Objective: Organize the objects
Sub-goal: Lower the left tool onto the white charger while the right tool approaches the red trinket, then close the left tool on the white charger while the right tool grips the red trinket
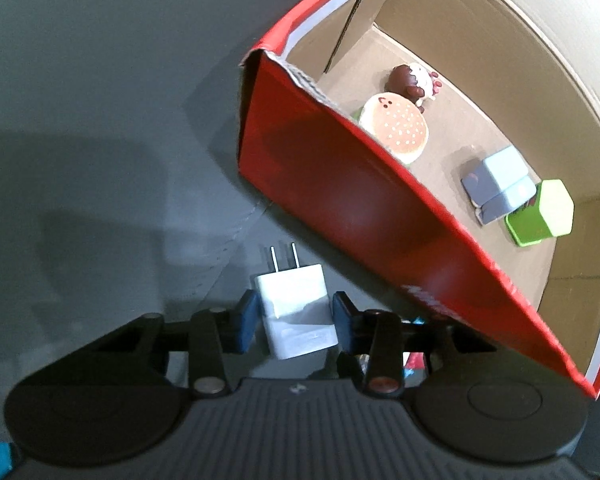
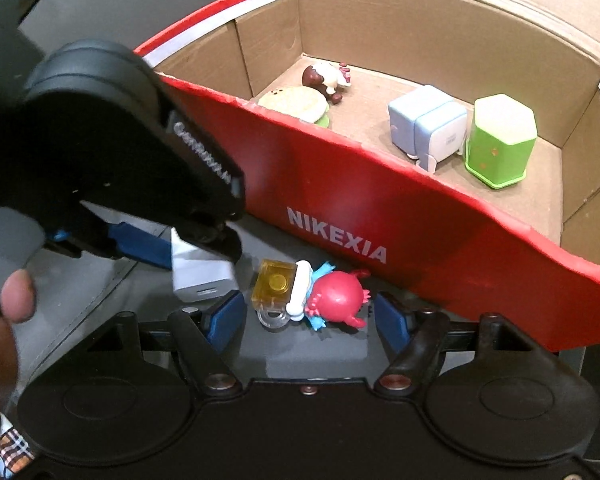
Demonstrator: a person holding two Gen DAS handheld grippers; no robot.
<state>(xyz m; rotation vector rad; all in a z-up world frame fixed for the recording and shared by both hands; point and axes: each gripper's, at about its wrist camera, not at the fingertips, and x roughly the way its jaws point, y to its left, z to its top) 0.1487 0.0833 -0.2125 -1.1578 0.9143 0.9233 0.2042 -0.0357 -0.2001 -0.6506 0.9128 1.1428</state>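
Note:
My left gripper is shut on a white plug charger, prongs pointing forward, held beside the red cardboard box. In the right wrist view the charger shows held in the left gripper's blue pads. My right gripper is open around a red toy figure with a yellow block, lying on the table against the box front. Inside the box are a burger toy, a brown-and-white figure, a light blue box and a green hexagonal container.
The grey table surface spreads to the left of the box. The box's red front wall stands between the grippers and the box floor. A person's hand holds the left gripper.

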